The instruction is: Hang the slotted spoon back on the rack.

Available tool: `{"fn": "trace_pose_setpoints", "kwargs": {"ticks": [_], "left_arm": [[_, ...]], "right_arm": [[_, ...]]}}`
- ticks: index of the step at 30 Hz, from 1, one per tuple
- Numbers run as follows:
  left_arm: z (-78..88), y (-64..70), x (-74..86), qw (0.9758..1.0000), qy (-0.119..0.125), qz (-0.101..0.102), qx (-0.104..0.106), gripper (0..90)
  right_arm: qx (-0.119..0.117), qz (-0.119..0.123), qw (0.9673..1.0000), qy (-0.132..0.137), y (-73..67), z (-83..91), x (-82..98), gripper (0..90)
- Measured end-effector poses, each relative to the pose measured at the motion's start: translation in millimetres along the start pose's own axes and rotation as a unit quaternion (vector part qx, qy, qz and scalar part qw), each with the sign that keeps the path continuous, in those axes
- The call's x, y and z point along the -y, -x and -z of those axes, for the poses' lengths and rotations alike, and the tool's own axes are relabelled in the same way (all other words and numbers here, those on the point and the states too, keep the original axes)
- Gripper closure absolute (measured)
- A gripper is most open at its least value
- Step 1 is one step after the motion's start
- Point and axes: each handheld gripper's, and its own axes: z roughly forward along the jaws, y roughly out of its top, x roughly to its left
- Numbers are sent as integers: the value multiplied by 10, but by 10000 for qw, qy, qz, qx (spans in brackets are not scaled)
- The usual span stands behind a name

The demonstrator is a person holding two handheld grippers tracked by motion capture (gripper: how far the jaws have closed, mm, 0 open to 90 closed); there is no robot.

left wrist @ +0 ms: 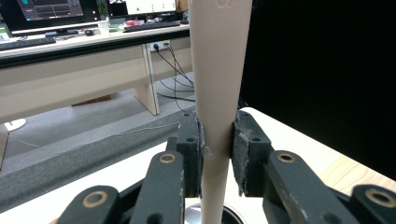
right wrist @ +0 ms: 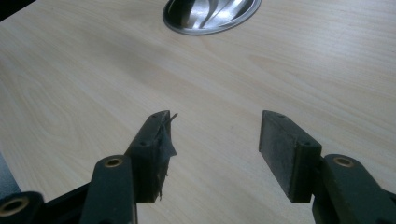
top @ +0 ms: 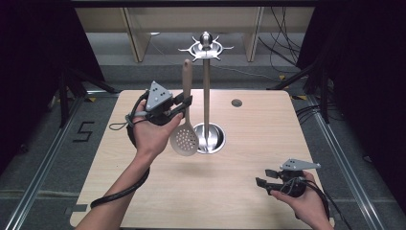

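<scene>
The slotted spoon [top: 185, 125], a beige skimmer with a round perforated head, hung upright in the air above the wooden surface [top: 249, 143], its head down and its handle pointing up. The left claw [top: 183, 105] was clamped on the handle at about mid-length; in the left gripper view both black pads [left wrist: 243, 149] pressed against the pale handle from either side, with the handle rising out of the top of the frame. The spoon's head hovered just beside the round steel base [top: 210, 139] of the utensil stand [top: 206, 86], whose slim pole rose to a ring of hooks at the top. The handle stood close to the pole, a little to its left, and did not appear to touch it.

The right claw [top: 264, 177] rested low over the near right part of the surface, well apart from the spoon and the stand. Its jaws stood wide apart with nothing between them; in the right gripper view only bare wood lay between the two pads [right wrist: 285, 149], and the steel base showed farther off at the top.
</scene>
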Motion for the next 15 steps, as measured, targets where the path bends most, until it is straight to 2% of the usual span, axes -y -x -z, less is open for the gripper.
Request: {"fn": "trace_pose_setpoints", "kwargs": {"ticks": [2,3,5,6,14,15], "left_arm": [[-8,-1,-10,10000,-25,5,0,739],[-10,-3,-14,10000,-36,0,5,739],[-22,-7,-24,10000,-65,11,7,739],[-28,-13,-28,10000,-85,4,22,739],[-60,-20,-31,9999,-131,39,67,739],[-63,-22,-31,9999,-135,33,75,739]], "right_arm": [[-76,-59,10000,-2,-5,-9,1,445],[8,5,10000,-15,0,3,-1,445],[-2,-15,10000,-10,-2,1,-1,445],[-84,-77,9999,-3,-7,-10,1,445],[39,12,10000,-33,-1,8,-2,445],[-28,-37,10000,-46,-6,3,-1,445]]}}
